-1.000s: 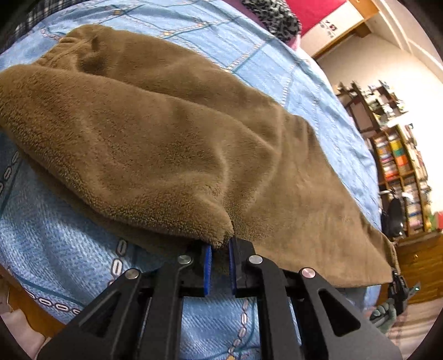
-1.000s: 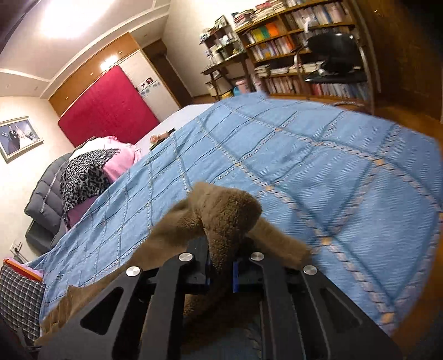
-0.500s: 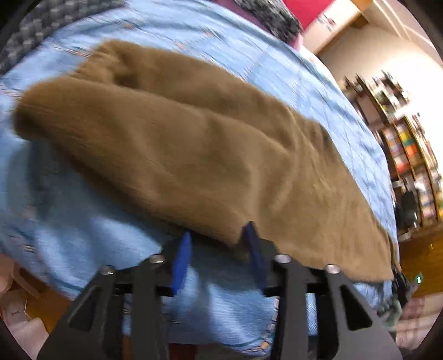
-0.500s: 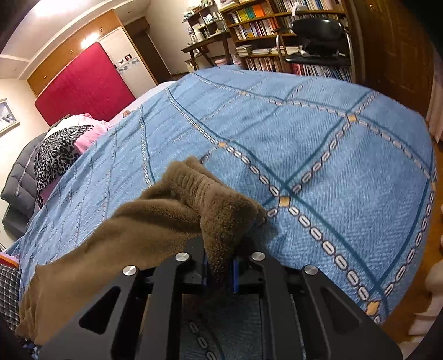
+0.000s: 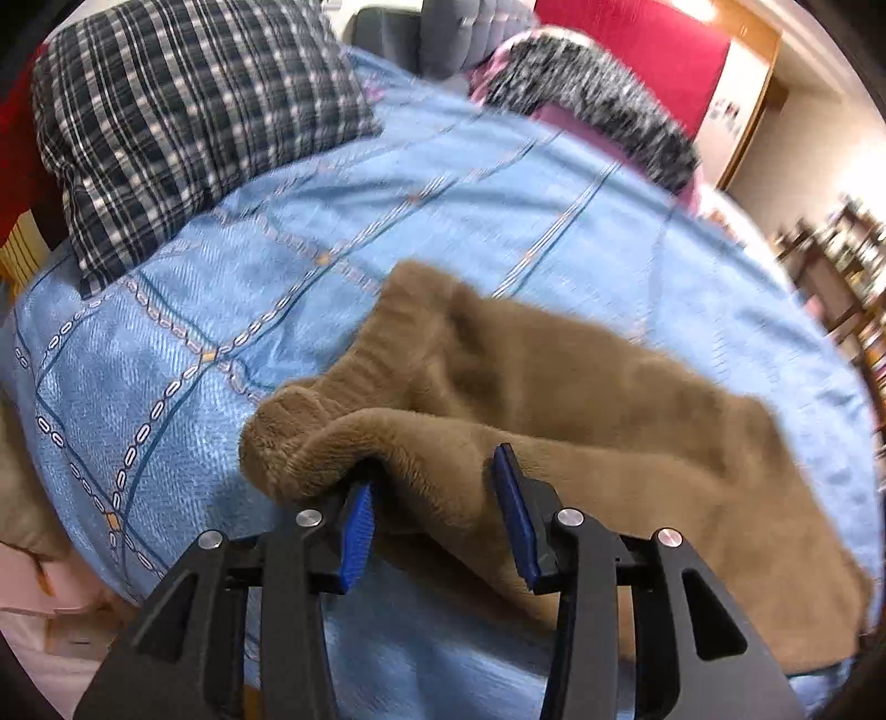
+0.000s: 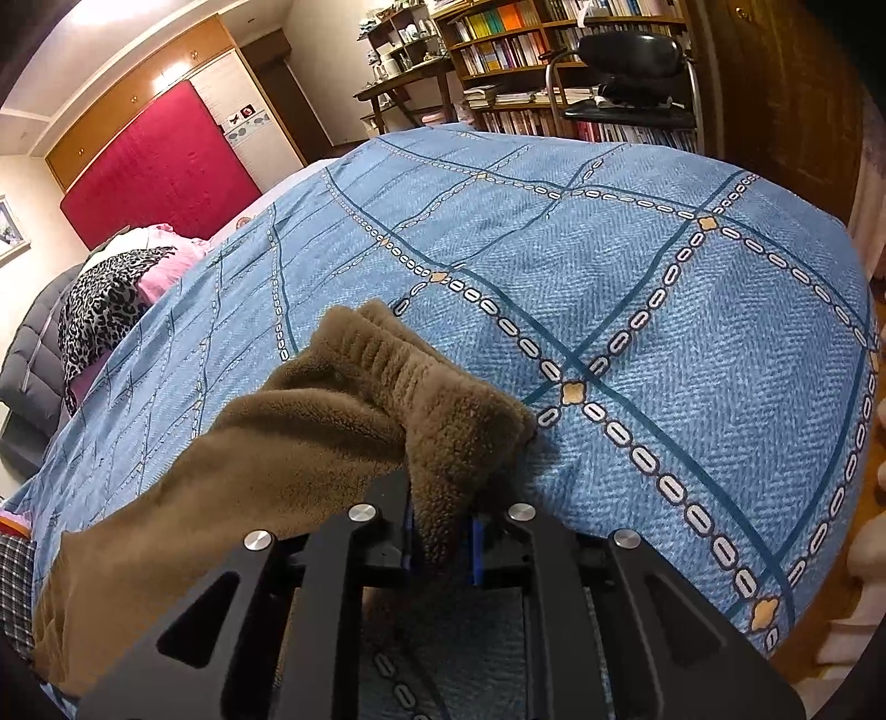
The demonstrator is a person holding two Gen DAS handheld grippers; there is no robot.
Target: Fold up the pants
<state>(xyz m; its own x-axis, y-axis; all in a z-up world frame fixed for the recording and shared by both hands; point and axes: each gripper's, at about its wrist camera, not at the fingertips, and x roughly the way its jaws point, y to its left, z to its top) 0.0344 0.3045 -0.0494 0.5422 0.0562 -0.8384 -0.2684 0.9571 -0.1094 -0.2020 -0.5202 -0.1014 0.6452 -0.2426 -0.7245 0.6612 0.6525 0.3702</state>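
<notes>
Left wrist view shows the pants (image 5: 581, 410), soft thick fleece (floppy, best pinched at ribbed hems), lying on the bed (image 5: 166, 360) between the released left gripper (image 5: 437, 509), while the right gripper (image 6: 443, 545) pinches a cuff.

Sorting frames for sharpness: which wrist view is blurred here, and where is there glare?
Left wrist view: motion-smeared, the plaid cloth and shelves streaky, pants soft. Right wrist view: crisp on the pants and bedspread; ceiling light flares top left; both bulge at the edges.

Bedspread (image 6: 637, 288): blue, chain-patterned.
Plaid cloth (image 5: 183, 116): at its far-left corner.
Bookshelves (image 6: 515, 50): beyond the far edge.
Black chair (image 6: 631, 72): beside the bookshelves.
</notes>
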